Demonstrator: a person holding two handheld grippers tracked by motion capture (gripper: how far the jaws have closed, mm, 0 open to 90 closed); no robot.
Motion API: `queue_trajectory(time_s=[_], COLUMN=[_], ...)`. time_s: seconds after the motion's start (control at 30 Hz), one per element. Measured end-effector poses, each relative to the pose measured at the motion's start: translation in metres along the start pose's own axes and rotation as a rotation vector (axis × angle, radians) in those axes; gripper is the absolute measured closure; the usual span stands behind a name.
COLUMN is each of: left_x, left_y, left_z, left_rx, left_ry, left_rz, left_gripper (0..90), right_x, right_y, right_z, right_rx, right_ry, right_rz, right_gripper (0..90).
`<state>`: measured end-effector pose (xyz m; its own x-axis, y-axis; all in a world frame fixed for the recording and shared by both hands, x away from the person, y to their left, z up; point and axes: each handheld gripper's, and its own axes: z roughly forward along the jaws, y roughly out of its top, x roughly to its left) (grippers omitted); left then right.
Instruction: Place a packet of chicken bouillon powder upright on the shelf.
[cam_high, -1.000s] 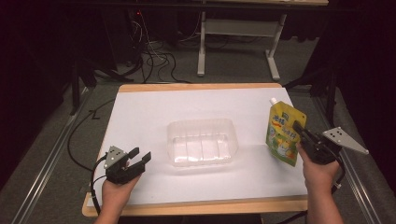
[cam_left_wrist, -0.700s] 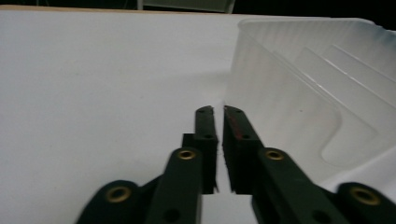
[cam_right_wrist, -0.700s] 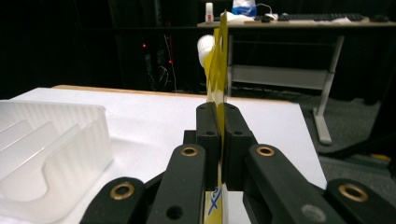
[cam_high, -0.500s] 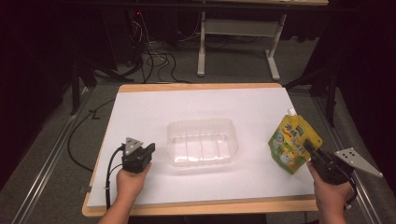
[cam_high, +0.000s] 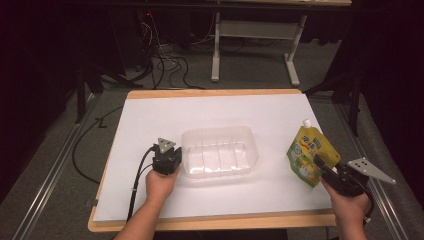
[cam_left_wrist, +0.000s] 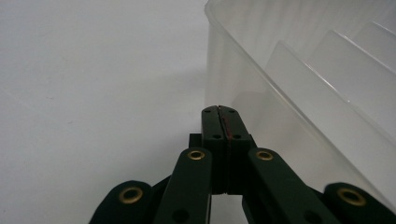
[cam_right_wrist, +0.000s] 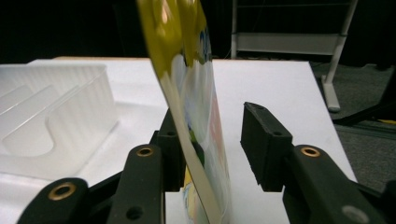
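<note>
tray (cam_high: 220, 152) between left gripper (cam_high: 166, 159) and pouch (cam_high: 310, 155)

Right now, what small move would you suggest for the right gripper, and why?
Probably close the right gripper on the pouch: the pouch sits between its open jaws, touching one and clear of the other, so it isn't firmly clamped yet.

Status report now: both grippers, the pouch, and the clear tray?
Left gripper shut, empty, beside clear tray. Right gripper open around yellow pouch, pouch upright between jaws. Tray empty, nothing blocking it.
</note>
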<state>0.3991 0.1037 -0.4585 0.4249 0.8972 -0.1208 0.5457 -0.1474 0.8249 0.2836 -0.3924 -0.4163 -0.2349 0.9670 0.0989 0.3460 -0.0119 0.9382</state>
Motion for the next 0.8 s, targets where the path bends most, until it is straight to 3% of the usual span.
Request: queue_trajectory(time_s=[0.1,0.3,0.53,0.67,0.8], left_x=[-0.009,-0.019,-0.040,-0.042,-0.036], left_y=[0.002,0.003,0.006,0.006,0.004], left_z=[0.003,0.011,0.019,0.019,0.008], left_rx=[0.001,0.004,0.003,0.004,-0.006], left_ry=[-0.010,-0.025,-0.066,-0.072,-0.074], left_rz=[0.019,0.009,0.021,0.020,0.047], left_gripper=[90.0,90.0,90.0,88.8,83.0], right_x=[-0.003,-0.002,0.001,0.001,0.002], right_y=[-0.002,0.000,0.001,0.002,0.002], right_z=[0.002,0.003,0.008,0.008,0.008], right_rx=[0.011,0.023,0.030,0.031,0.027], right_ry=[0.022,0.019,0.016,0.013,0.007], right_rz=[0.015,0.020,0.023,0.016,0.023], right_gripper=[64.1,69.2,83.6,87.6,90.0])
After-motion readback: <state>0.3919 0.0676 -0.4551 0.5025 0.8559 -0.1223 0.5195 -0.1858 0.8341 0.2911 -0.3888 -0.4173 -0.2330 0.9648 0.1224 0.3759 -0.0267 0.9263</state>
